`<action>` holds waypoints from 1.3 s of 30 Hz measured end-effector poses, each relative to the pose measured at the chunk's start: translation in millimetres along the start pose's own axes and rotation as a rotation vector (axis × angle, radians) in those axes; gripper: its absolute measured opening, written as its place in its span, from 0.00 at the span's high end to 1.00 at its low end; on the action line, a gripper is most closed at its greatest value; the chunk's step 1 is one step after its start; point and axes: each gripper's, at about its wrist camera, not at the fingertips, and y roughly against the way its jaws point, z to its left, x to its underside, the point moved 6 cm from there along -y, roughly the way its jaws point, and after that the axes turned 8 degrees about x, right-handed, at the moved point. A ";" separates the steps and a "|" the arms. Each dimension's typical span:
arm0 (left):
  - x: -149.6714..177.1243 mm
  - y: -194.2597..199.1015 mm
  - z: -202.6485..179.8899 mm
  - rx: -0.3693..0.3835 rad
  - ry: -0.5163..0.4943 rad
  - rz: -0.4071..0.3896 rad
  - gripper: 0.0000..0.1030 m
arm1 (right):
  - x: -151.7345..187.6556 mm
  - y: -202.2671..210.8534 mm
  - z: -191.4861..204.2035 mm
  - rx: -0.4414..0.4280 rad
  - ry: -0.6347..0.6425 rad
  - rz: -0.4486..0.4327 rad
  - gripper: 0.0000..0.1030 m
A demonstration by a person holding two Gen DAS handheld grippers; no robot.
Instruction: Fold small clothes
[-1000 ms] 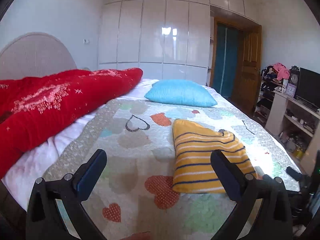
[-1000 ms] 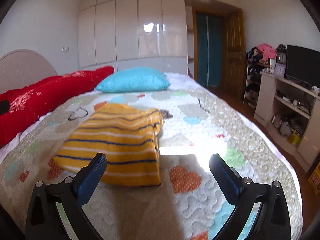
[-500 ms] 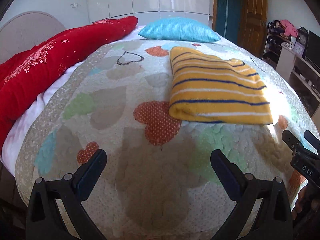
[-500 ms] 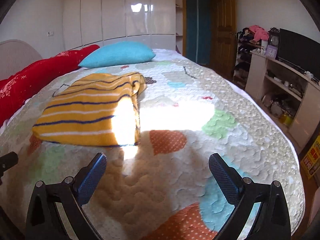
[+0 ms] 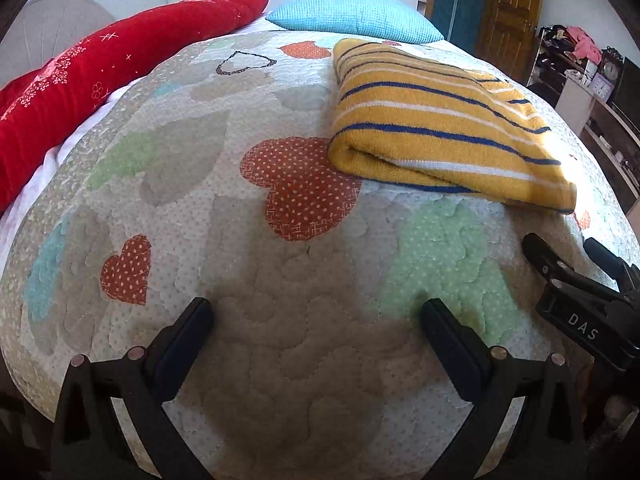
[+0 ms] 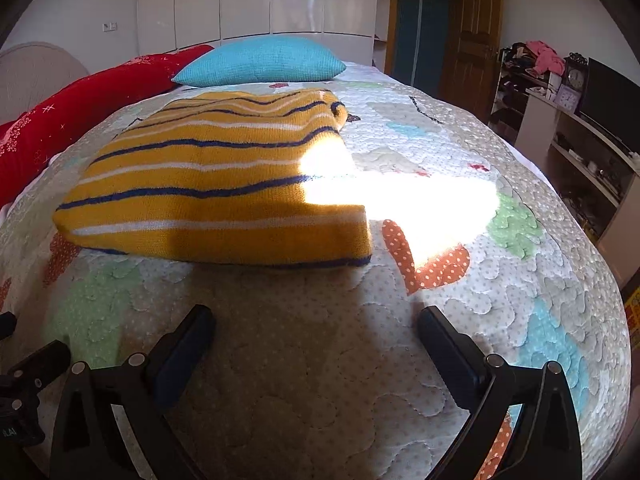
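The left gripper hangs over the quilt near the foot of the bed with its jaws spread wide and nothing between them; the right gripper is likewise wide apart and empty, and its black body shows at the right edge of the left wrist view. Only the left wrist view shows the rolled fold of the yellow striped sweater, which faces that gripper, just beyond a red dotted heart. Only the right wrist view shows the sweater's near hem lying flat and a bright sun patch crossing its right corner. Bare quilt lies between both grippers and the sweater. Farther off sit a blue pillow, a red blanket along the left edge, and shelves on the right.
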 end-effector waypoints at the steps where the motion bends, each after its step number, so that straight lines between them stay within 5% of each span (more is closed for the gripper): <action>1: 0.1 0.3 -0.2 0.000 0.001 -0.001 0.00 | 0.2 -0.4 -0.2 0.006 -0.005 -0.006 0.00; 39: 3.6 0.6 0.1 -0.008 0.024 0.013 0.00 | 10.1 6.0 2.1 0.066 -0.048 -0.025 0.00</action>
